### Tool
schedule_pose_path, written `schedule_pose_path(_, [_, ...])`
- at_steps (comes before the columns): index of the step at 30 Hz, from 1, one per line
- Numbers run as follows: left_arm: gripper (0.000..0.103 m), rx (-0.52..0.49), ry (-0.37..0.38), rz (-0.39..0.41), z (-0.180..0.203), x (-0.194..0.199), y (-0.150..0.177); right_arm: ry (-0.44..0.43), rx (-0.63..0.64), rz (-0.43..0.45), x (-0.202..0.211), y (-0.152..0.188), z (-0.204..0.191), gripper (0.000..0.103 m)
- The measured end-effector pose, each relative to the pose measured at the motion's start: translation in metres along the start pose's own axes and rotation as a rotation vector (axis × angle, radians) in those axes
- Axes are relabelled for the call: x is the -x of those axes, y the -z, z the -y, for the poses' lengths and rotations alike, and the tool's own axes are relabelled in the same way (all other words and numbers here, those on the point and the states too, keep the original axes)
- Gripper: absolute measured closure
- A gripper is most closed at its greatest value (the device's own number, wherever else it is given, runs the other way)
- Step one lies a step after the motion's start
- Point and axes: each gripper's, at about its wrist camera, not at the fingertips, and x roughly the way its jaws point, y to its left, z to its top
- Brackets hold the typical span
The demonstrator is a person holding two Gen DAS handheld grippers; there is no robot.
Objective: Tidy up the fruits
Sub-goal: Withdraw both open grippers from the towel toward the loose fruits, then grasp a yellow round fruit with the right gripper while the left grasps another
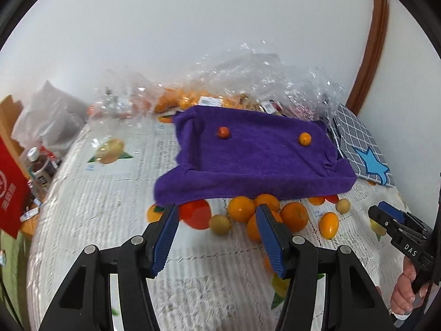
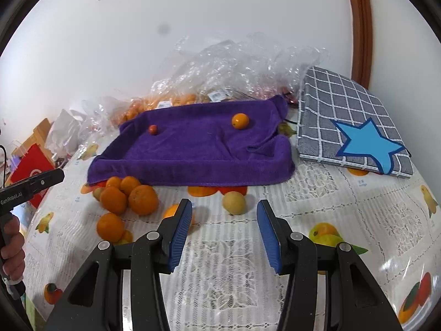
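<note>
Both grippers are hovering with jaws apart and nothing between them. The left gripper [image 1: 217, 215] is pointing at the oranges [image 1: 275, 215] clustered just before the purple towel [image 1: 256, 162]; the right gripper [image 2: 224, 209] is facing a pale yellow fruit [image 2: 234, 203] lying on the counter [image 2: 317, 193].

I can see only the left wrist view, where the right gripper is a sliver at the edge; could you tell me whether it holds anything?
Observer: No. The right gripper is open and empty above the tablecloth.
Operator: What lies ahead of it?
Observer: A pale yellow fruit sits just beyond its fingertips, roughly between them, short of the purple towel.
Operator: Is anything close to its fingers?
Observer: An orange is partly hidden behind the finger on the picture's left.
</note>
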Motion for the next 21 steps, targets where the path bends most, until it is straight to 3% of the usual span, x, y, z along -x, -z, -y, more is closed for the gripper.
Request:
schedule_pose_path(8, [0.047, 0.012, 0.092, -0.008, -0.010, -0.037, -0.010, 0.049, 0.010, -0.022, -0.019, -0.006, 0.007, 0.057])
schedule_pose_path(14, [0.049, 0.001, 0.093, -0.012, -0.018, -0.046, -0.012, -0.008, 0.004, -0.058, -0.049, -0.010, 0.011, 0.061])
schedule_pose_path(16, [0.049, -0.009, 0.099, -0.006, -0.017, -0.046, -0.012, 0.013, -0.001, -0.102, -0.056, -0.011, 0.011, 0.067])
schedule_pose_path(21, [0.049, -0.015, 0.092, 0.027, -0.015, -0.045, -0.011, -0.020, -0.002, -0.070, -0.050, -0.009, 0.010, 0.068])
